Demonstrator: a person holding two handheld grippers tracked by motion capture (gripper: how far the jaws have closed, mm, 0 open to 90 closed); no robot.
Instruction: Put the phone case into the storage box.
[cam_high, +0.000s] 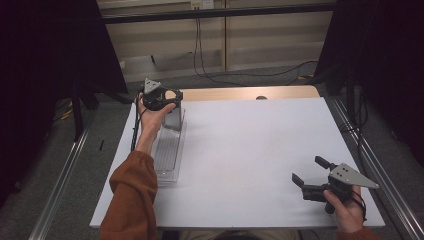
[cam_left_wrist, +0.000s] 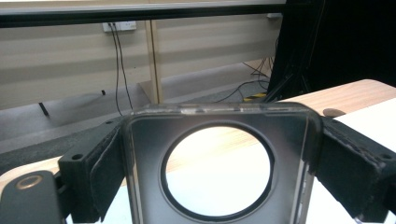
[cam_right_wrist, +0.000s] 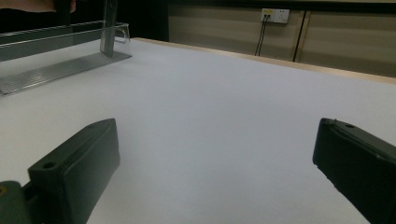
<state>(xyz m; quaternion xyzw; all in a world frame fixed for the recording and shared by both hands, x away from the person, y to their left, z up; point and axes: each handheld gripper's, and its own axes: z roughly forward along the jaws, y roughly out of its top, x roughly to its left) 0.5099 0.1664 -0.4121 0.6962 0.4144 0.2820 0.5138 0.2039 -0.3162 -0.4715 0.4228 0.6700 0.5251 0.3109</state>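
A grey metal plate with a large round hole (cam_left_wrist: 145, 154) stands upright between my left gripper's jaws, and the black pads press on both of its side edges. In the high view my left gripper (cam_high: 169, 96) sits at the table's far left, shut on the top of that plate (cam_high: 173, 119). The plate stands at the far end of a long clear ridged tray (cam_high: 167, 150). My right gripper (cam_high: 308, 170) rests near the front right corner of the table, open with nothing between its jaws. In the right gripper view the tray (cam_right_wrist: 56, 70) and plate (cam_right_wrist: 109, 28) lie far off.
A white sheet (cam_high: 250, 150) covers the table, with a strip of bare wood (cam_high: 240, 93) along the far edge. Metal rails run along both sides of the table. Cables hang from a wall socket (cam_high: 201, 5) behind it.
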